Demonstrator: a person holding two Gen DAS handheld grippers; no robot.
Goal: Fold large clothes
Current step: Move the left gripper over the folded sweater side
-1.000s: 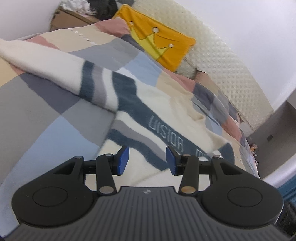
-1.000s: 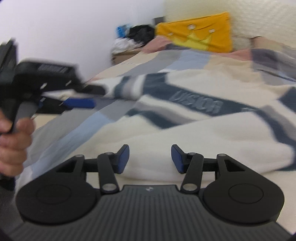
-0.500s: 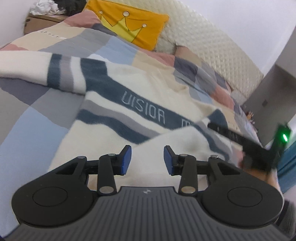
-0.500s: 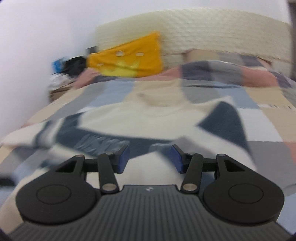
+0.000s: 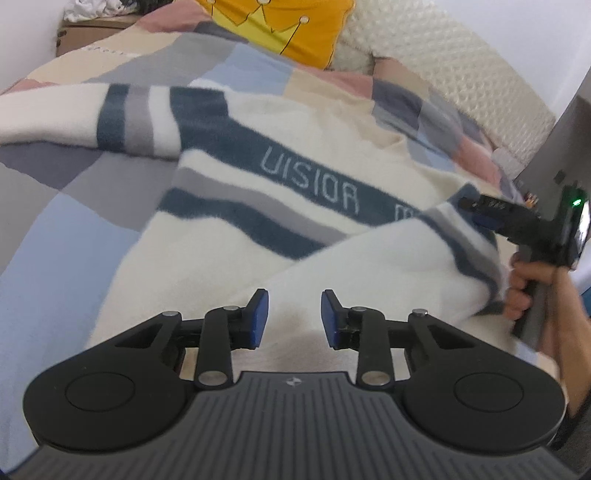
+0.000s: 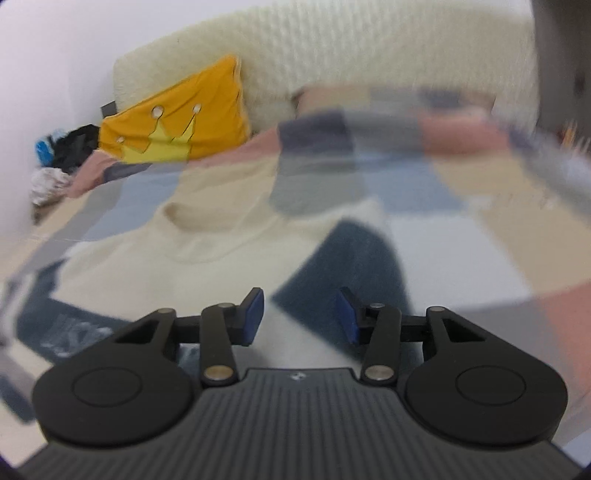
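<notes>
1. Since a second ago my left view has swung from the sweater's left sleeve to its chest and hem, and my right gripper [image 5: 484, 218] has come into that view at the far right, where a folded-over sleeve now lies that was not there before.
2. Underneath everything is the bed with its patchwork quilt [image 5: 55, 251] in grey, blue, beige and pink; a yellow crown pillow [image 5: 291, 26] leans at the headboard [image 5: 443, 66].
3. On the quilt lies the cream sweater [image 5: 229, 258], chest up, its long axis running from the hem near me to the collar [image 6: 218, 236] toward the pillow. A navy band with lettering crosses the chest.
4. One sleeve [image 5: 74, 110] is spread straight out to the left, flat on the quilt, well apart from either gripper; I judge it the next piece to fold in, and my left side is the nearer.
5. The other sleeve [image 5: 424, 266] is laid diagonally over the lower body, its striped cuff up at my right gripper.
6. My left gripper [image 5: 291, 317] hovers just above the hem area, jaws apart with nothing between them.
7. My right gripper [image 6: 299, 317] in its own view, which is blurred, shows jaws apart over the navy cuff stripe, nothing pinched. From the left view I cannot tell whether the cuff touches it.
</notes>
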